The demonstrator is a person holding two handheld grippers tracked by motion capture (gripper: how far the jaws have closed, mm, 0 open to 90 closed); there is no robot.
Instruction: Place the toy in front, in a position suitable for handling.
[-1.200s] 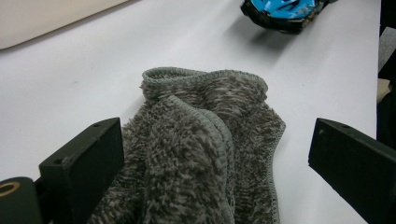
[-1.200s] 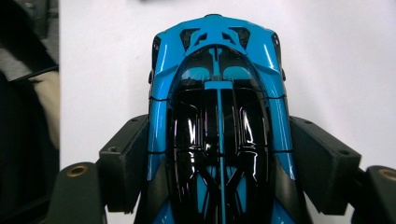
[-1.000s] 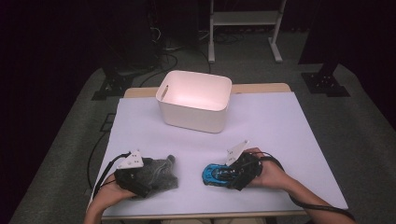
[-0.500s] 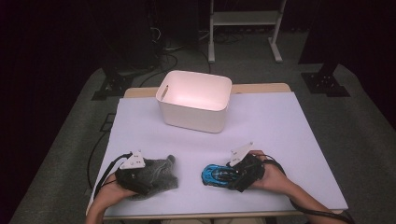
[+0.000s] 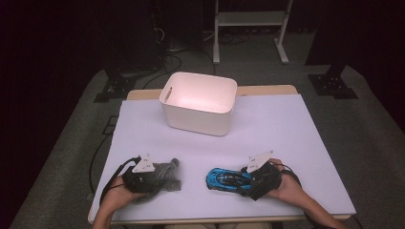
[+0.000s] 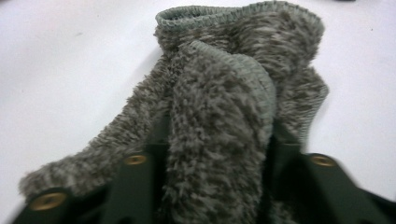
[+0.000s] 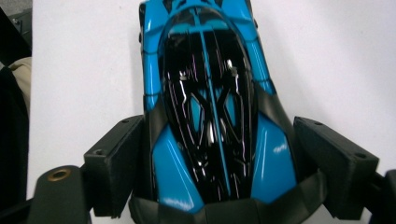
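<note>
Left tongs [image 6: 212, 186] just closing, gripping grey fuzzy sock [image 6: 219, 107]; right tongs [image 7: 219, 177] opening, astride blue toy car [image 7: 210, 102]; both well before white bin [image 5: 199, 102].

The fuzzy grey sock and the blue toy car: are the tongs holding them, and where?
The left tongs squeeze the grey sock on a folded-up ridge. The right tongs sit either side of the blue car's rear, not gripping.

On the bench [image 5: 286, 129], the left tool [image 5: 160, 175] grips a grey sock [image 5: 167, 169], the right tool [image 5: 246, 179] straddles a blue toy car [image 5: 224, 178].
</note>
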